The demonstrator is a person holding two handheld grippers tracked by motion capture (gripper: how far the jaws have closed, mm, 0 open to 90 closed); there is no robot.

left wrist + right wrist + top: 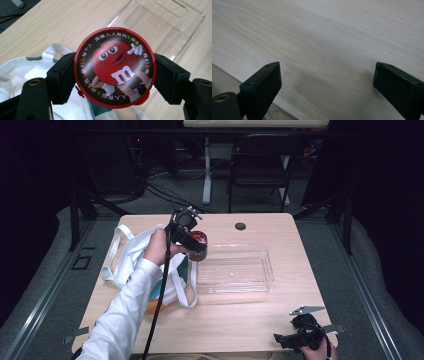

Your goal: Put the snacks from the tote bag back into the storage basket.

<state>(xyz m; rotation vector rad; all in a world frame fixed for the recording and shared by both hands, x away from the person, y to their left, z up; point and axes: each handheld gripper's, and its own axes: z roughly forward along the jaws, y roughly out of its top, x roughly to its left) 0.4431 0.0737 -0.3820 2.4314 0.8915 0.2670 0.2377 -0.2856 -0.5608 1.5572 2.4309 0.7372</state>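
One wooden desk [240, 320] carries everything, so you have room to work from left to right across it. Your white tote bag [127, 255] lies slumped at the left, mouth towards the middle, which suits lifting things straight out of it. Just beside it sits the clear plastic tray [235, 267], nothing in it, likely the place you mean to fill. Your left gripper [192, 245] hangs over the gap between bag and tray, pinching the round candy tin [115, 67] by its sides, one jaw on each flank, so the red lid faces the camera and the tin cannot roll. It is held off the desk, at the tray's near-left corner. Your right gripper [327, 87] rests at the desk's front right edge, jaws spread wide and holding nothing, kept out of the way until needed.
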